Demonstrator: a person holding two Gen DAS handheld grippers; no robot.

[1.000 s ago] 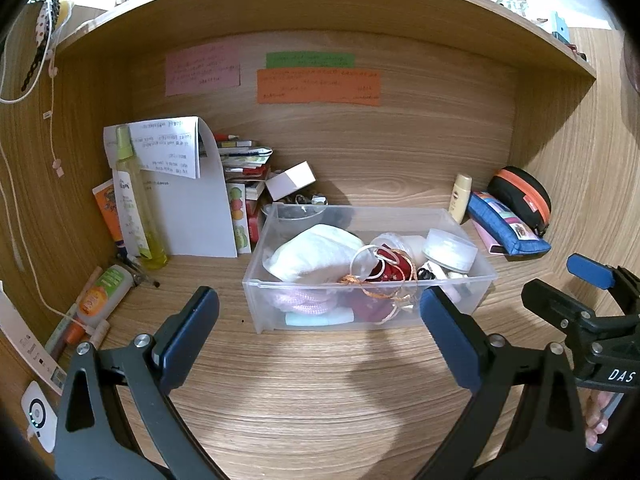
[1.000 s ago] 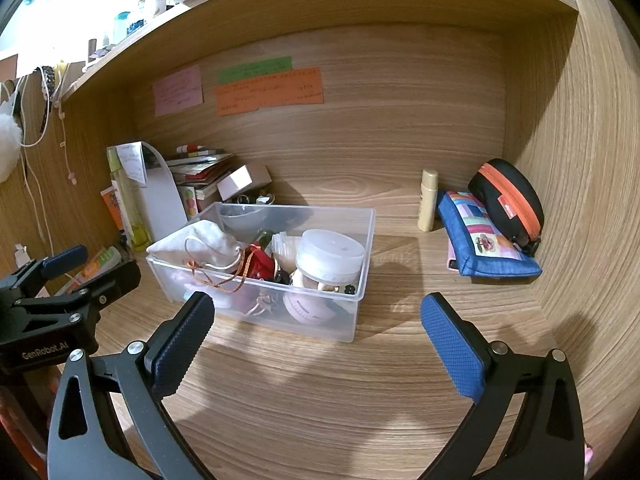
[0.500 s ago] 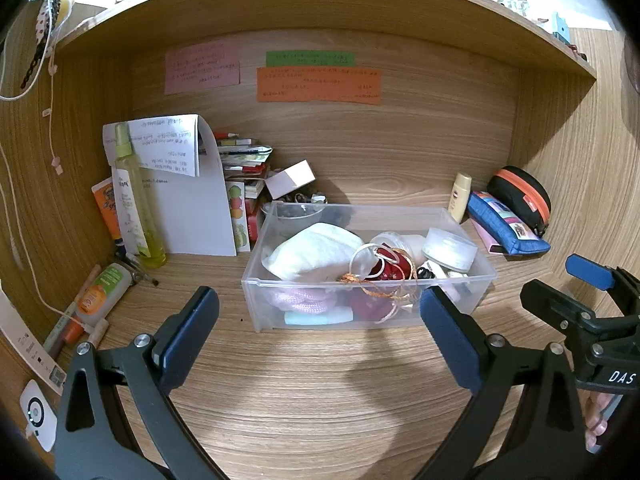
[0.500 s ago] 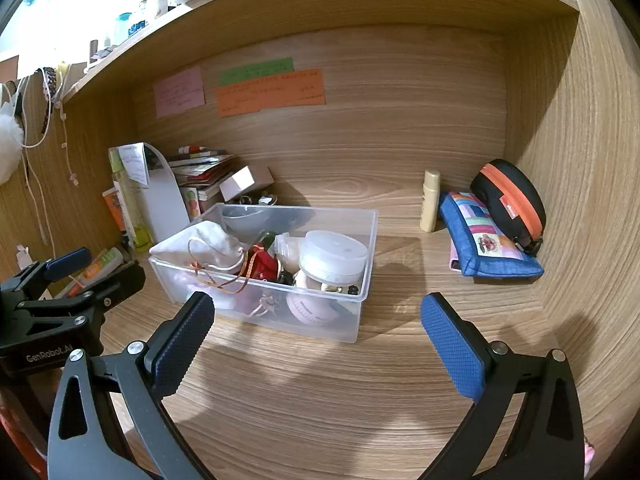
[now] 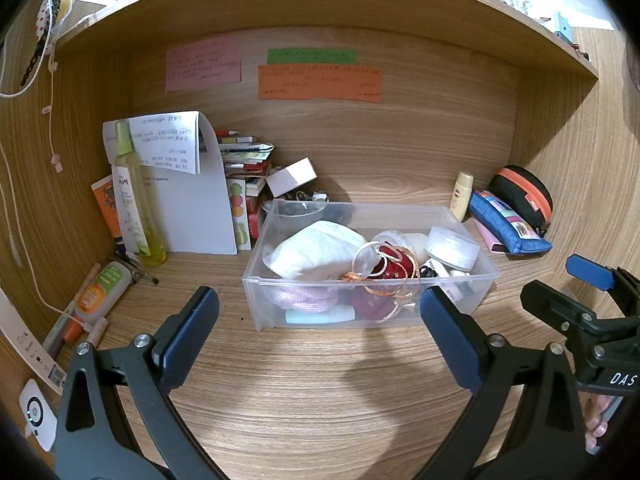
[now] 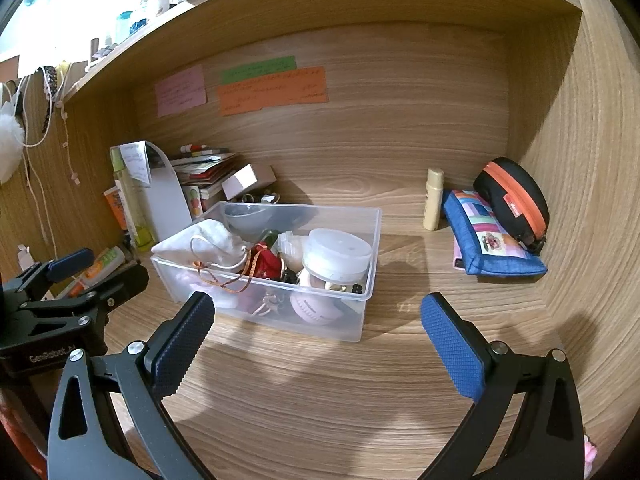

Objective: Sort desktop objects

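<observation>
A clear plastic bin (image 5: 486,280) (image 6: 370,240) sits mid-desk, holding a white cloth pouch (image 5: 316,250), a red item (image 5: 394,266), a round white jar (image 5: 452,246) (image 6: 338,254) and other small things. My left gripper (image 5: 316,336) hovers open just in front of the bin, nothing between its fingers. My right gripper (image 6: 316,340) is open and empty too, in front of the bin's right corner. Against the right wall lie a blue pouch (image 6: 486,240) and a black-orange case (image 6: 514,200); a cream tube (image 6: 434,200) stands beside them.
At the back left stand a yellow-green spray bottle (image 5: 134,196), a white paper holder (image 5: 188,196), stacked books (image 5: 244,160) and a small white box (image 5: 292,176). Tubes and pens (image 5: 96,292) lie along the left wall. Bare desk (image 5: 312,392) lies in front of the bin.
Both grippers have barely shifted; the views drift slightly while the objects stay put. Both remain open.
</observation>
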